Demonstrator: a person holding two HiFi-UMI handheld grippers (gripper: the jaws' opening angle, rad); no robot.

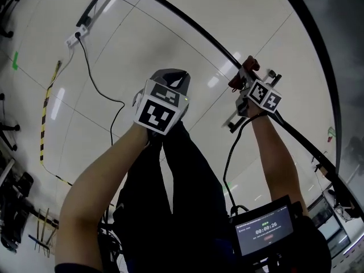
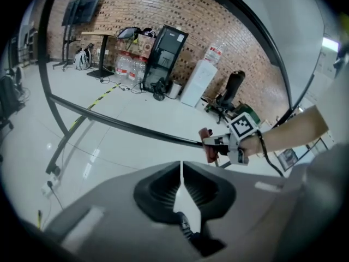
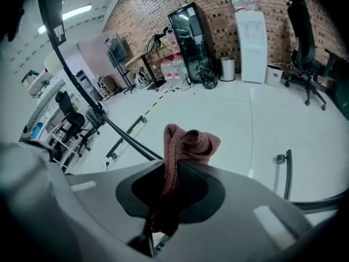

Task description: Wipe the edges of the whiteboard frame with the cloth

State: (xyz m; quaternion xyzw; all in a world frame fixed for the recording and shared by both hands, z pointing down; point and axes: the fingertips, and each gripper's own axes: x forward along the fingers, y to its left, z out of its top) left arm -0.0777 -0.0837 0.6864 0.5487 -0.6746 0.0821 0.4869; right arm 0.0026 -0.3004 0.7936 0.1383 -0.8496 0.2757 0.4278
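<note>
Wiping was under way: the right gripper (image 1: pixel 245 74) jaws pinched the cloth (image 3: pixel 186 143) at the whiteboard frame (image 1: pixel 188 22); the left gripper (image 2: pixel 181 171) jaws were closed, empty; next, probably sliding along the edge.

This is an open office or lab hall, with a glossy white tiled floor (image 3: pixel 229 108) and a red brick back wall (image 3: pixel 218 4). Along that wall stand a white water dispenser with a clear bottle on top (image 3: pixel 252 42), a tall black glass-door cabinet (image 3: pixel 191 42), large clear water jugs (image 3: pixel 175 67) and a black swivel office chair (image 3: pixel 305 42). A dark flat screen on a stand (image 2: pixel 82 7), yellow-and-black floor tape (image 1: pixel 44 118) and a white power strip (image 1: pixel 77 37) lie elsewhere.
</note>
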